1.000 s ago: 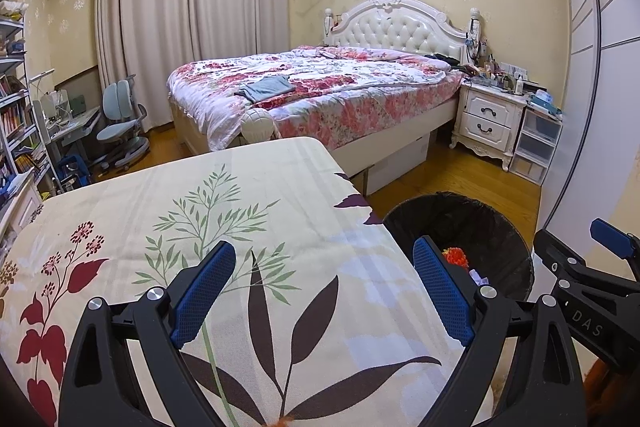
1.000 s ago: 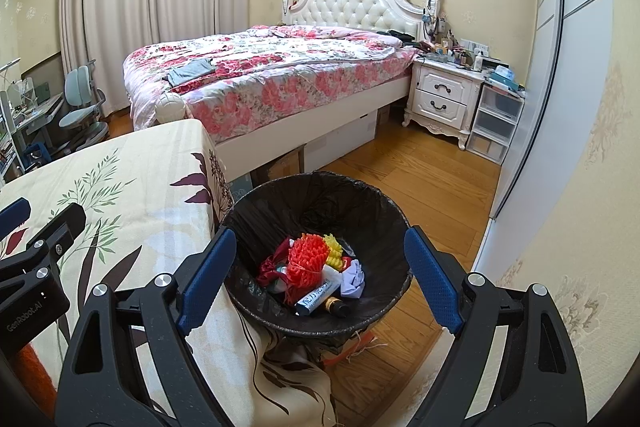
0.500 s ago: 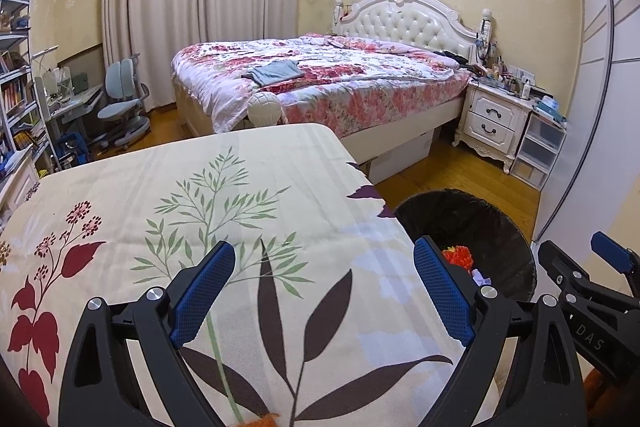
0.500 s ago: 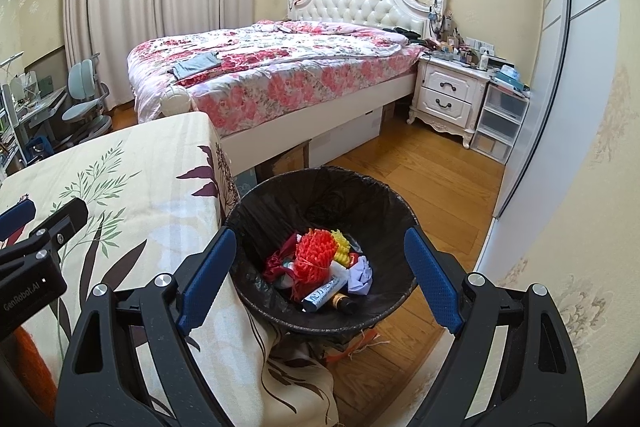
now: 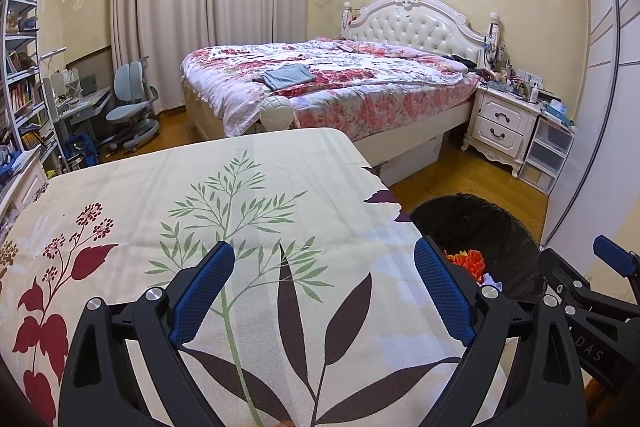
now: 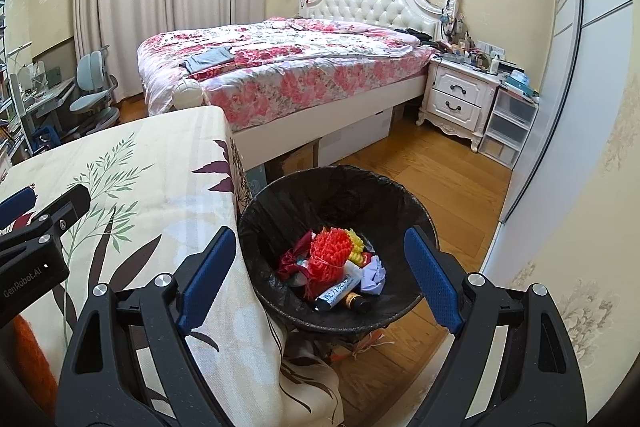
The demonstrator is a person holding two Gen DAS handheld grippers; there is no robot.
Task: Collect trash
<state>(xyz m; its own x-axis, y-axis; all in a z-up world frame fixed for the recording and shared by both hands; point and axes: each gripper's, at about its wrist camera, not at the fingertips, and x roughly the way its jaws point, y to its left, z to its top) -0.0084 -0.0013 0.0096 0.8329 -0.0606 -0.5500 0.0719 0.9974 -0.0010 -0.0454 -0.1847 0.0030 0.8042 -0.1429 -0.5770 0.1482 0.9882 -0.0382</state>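
Observation:
A black-lined trash bin [image 6: 340, 199] stands on the floor at the table's right edge. In it lie a red pom-pom [image 6: 330, 255], a yellow one [image 6: 355, 242], a white crumpled paper [image 6: 374, 275], a tube [image 6: 336, 293] and a small bottle. My right gripper [image 6: 320, 283] is open and empty above the bin. My left gripper [image 5: 324, 291] is open and empty over the leaf-print tablecloth [image 5: 200, 211]. The bin [image 5: 480, 227] also shows at the right of the left wrist view. Something orange peeks out at the table's near edge [image 6: 32, 359].
A bed with a floral cover [image 5: 340, 83] stands behind the table. A white nightstand [image 6: 460, 99] and plastic drawers [image 6: 508, 127] line the right wall. A desk, chair [image 5: 132, 107] and bookshelf are at the left. Wood floor [image 6: 432, 171] lies beyond the bin.
Both grippers have risen and tilted up a little, so more of the room shows. Both stay open and empty. The bin's contents have not moved.

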